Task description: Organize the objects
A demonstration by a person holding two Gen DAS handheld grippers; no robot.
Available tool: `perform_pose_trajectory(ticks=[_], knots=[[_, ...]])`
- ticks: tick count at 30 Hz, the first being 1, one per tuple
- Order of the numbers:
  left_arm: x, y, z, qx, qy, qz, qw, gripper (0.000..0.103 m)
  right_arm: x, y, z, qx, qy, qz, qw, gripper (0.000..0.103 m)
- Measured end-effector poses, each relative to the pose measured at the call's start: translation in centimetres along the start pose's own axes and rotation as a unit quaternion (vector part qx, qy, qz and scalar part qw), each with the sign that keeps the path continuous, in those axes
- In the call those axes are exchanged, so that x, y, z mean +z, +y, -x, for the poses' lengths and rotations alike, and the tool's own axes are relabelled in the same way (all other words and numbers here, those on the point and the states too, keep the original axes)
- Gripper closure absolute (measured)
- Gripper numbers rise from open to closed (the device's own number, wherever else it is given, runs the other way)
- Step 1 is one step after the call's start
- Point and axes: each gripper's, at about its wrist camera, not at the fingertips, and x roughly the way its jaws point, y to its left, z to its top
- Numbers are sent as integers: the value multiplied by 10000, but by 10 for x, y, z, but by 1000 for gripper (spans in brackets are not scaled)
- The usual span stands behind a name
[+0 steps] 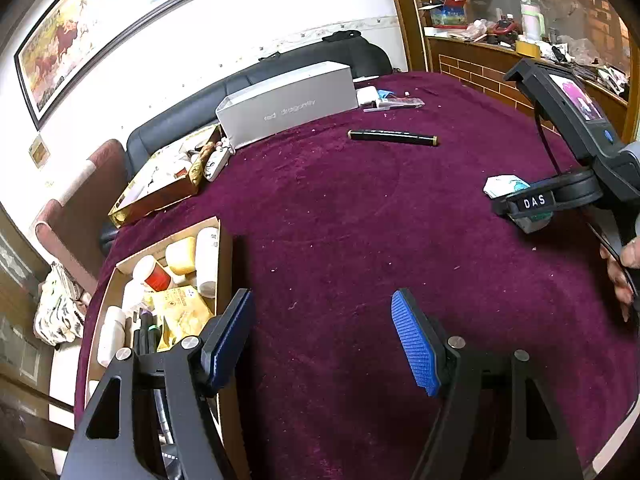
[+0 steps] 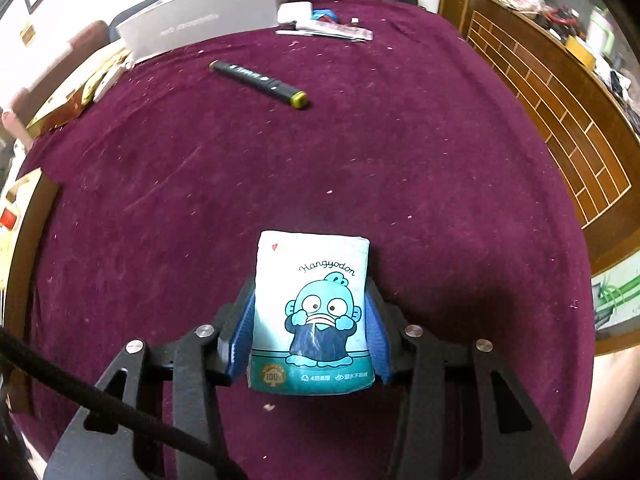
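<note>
A small tissue pack (image 2: 312, 312) printed with a blue cartoon fish sits between the blue pads of my right gripper (image 2: 311, 292), which is shut on its two sides. In the left wrist view the same pack (image 1: 505, 184) pokes out of the right gripper (image 1: 516, 200) at the table's right side. My left gripper (image 1: 320, 304) stands open over the purple cloth with nothing between its fingers. Just left of it is an open cardboard box (image 1: 225, 248) holding bottles, jars and packets. A black marker (image 1: 392, 137) (image 2: 258, 79) lies farther back on the cloth.
A long grey box (image 1: 288, 108) and a gold tray (image 1: 160, 196) of small items lie at the table's far left edge. Small packets and a white case (image 1: 390, 100) sit at the back. A brick-patterned counter (image 2: 560, 128) runs along the right, and a person's hand (image 1: 622, 276) grips the right handle.
</note>
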Motion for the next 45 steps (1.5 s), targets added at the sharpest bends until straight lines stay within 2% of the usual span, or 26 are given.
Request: perform_pose_trajectory(ticks=[2,4,6,8,9,12,14,18,20,22,24,26,28,30,37,42,45], knots=[[-1,1,-1,-31,26,22,10000,38,1,3,-1,-4,41,112,9999,51],[-2,2,-4,-54,57,34,10000,38,6,-1,4,248,48,0,9997,52],[-3,4,-8,-73,101,50,9999,38,16,-9,14,518,-161,-254,9982,49],[-4,6,-12,-115,151,98,9998,38,36,-13,25,671,-491,-399,9957,34],[-4,7,-16,-167,190,143,9996,38,45,-11,27,655,-608,-374,9953,32],[-5,11,-24,-364,323,283,9984,38,86,2,19,391,-922,-92,9949,31],[-6,14,-29,-471,403,362,9974,38,113,14,5,239,-975,154,9948,31],[-7,23,-39,-611,523,534,9953,38,153,39,-35,-4,-744,724,9946,31],[-7,27,-43,-732,584,642,9935,38,164,49,-51,-298,-706,1019,9918,31],[-8,30,-46,-786,615,704,9925,38,172,52,-69,-385,-512,1135,9915,31],[-9,33,-49,-805,630,760,9919,38,178,51,-86,-359,-294,1012,9938,50],[-10,36,-52,-824,644,837,9910,38,179,49,-87,-192,-277,786,9963,84],[-11,40,-55,-852,702,957,9893,38,175,52,-85,-220,-197,761,9967,91],[-13,42,-56,-905,760,1063,9873,38,167,58,-80,-250,-144,816,9962,91],[-18,40,-37,-947,686,1111,9869,38,126,58,-56,436,193,553,9973,91],[-17,30,-12,-1039,494,951,9888,38,103,29,-14,711,-10,155,9974,91],[-17,23,-7,-1214,509,975,9865,38,92,17,7,1036,-26,-35,9946,91]])
